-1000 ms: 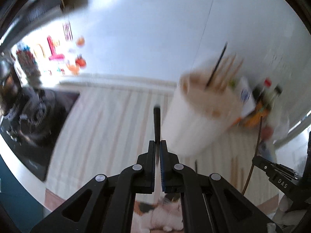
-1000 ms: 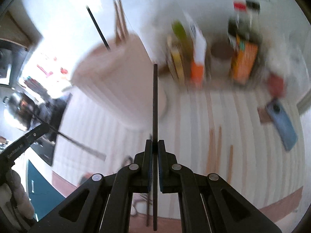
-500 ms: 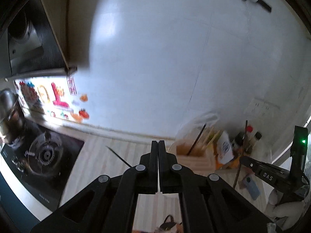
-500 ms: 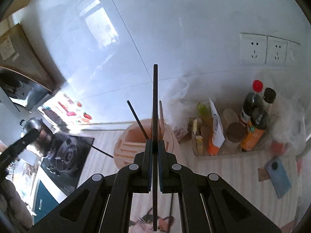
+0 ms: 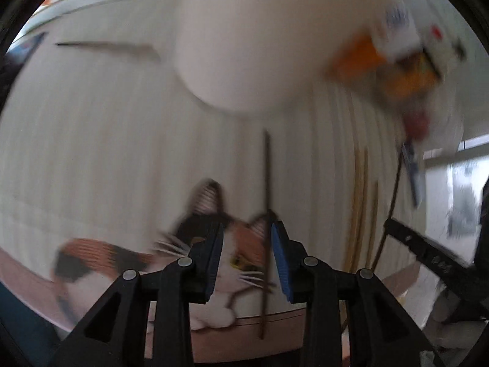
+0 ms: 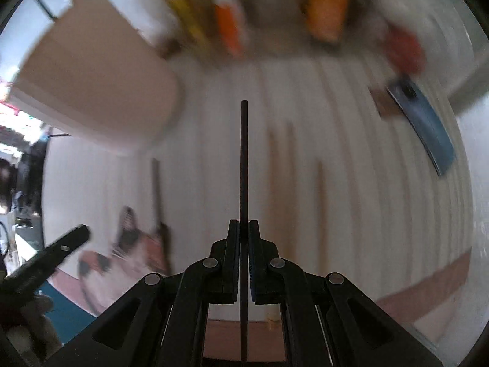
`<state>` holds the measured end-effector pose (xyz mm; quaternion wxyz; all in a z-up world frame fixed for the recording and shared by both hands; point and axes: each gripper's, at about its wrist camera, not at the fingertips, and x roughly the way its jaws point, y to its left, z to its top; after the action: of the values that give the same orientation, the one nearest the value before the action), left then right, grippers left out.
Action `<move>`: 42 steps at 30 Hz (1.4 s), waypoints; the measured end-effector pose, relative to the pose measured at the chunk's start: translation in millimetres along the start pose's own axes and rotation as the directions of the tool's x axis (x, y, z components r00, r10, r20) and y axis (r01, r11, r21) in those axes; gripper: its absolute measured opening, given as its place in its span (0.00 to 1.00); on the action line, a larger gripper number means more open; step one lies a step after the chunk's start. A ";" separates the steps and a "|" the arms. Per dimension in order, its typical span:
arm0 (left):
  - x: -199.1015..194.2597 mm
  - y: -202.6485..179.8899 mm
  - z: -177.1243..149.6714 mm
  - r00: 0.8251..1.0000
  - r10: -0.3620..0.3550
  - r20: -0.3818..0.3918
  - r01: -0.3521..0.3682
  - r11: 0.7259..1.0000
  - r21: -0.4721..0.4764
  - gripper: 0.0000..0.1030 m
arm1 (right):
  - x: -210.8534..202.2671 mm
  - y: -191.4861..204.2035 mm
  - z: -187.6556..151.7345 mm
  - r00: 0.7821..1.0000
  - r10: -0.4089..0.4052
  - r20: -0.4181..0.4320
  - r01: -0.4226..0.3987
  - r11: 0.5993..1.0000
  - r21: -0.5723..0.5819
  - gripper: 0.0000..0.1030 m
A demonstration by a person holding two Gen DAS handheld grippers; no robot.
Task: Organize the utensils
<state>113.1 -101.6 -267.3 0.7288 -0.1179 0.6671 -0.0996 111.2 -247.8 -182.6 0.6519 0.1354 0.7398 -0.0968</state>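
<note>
Black chopstick [image 6: 244,165] clamped in right gripper [image 6: 244,229]; left gripper [image 5: 247,238] open.

No lettering can be read on anything (motion blur throughout).

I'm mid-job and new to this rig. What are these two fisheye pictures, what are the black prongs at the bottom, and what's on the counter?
There is no robot arm here. A person holds a pair of tongs in each hand, each with a camera looking along its fingers. The left view shows the left tongs open above a dark chopstick lying on the striped mat. The right view shows the right tongs shut on a black chopstick. Also there are a pale utensil holder, wooden chopsticks and a blue phone. Both pictures are motion-blurred.
</note>
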 end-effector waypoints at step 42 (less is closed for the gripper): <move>28.0 55.3 -9.6 0.946 0.321 -0.032 -0.322 0.947 -0.013 0.03 | 94.1 82.9 11.8 0.970 -0.156 -0.186 0.102 0.958 -0.267 0.05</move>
<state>105.4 -57.8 -311.6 0.7243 -0.0126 0.6889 0.0249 138.6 -166.3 -274.6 0.5763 0.0106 0.8167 -0.0286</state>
